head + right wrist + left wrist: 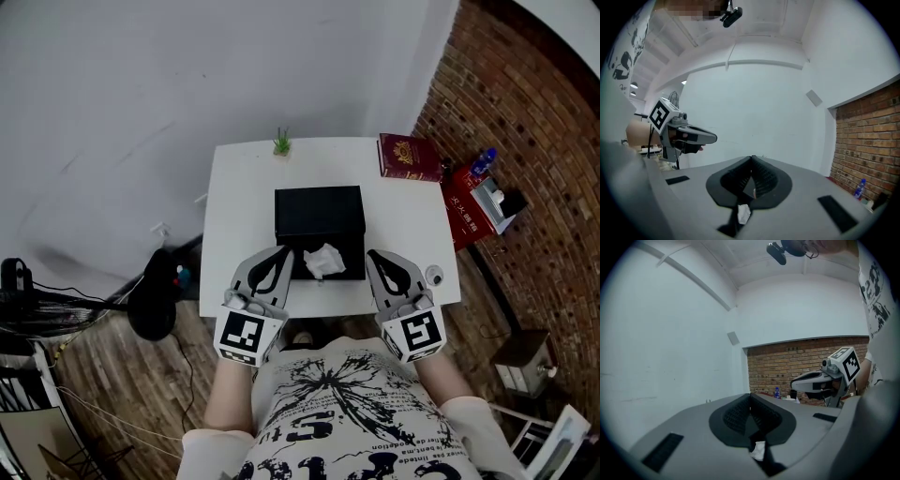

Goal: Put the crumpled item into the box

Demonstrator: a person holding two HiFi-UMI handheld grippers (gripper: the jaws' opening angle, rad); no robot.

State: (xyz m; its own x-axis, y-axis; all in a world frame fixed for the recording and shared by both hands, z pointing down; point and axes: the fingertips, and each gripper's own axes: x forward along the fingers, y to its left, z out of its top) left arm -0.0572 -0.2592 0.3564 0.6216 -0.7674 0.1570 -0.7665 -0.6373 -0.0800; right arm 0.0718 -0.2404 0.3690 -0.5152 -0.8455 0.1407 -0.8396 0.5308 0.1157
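A black box [319,214] stands in the middle of the white table [234,206]. The crumpled white item [324,261] lies at the box's near side, between my two grippers. My left gripper [283,253] hovers just left of it with its jaws shut and empty. My right gripper [374,255] hovers just right of it, jaws also shut with nothing in them. In the left gripper view the closed fingertips [750,397] meet, and the crumpled item [758,451] shows below them. The right gripper view also shows the crumpled item [743,213] under its closed jaws.
A small green plant [281,142] and a red book [409,156] sit at the table's far edge. A small round object [434,276] lies near the front right corner. On the floor to the right are a red box and a blue bottle [485,159]; a dark round object [155,295] stands to the left.
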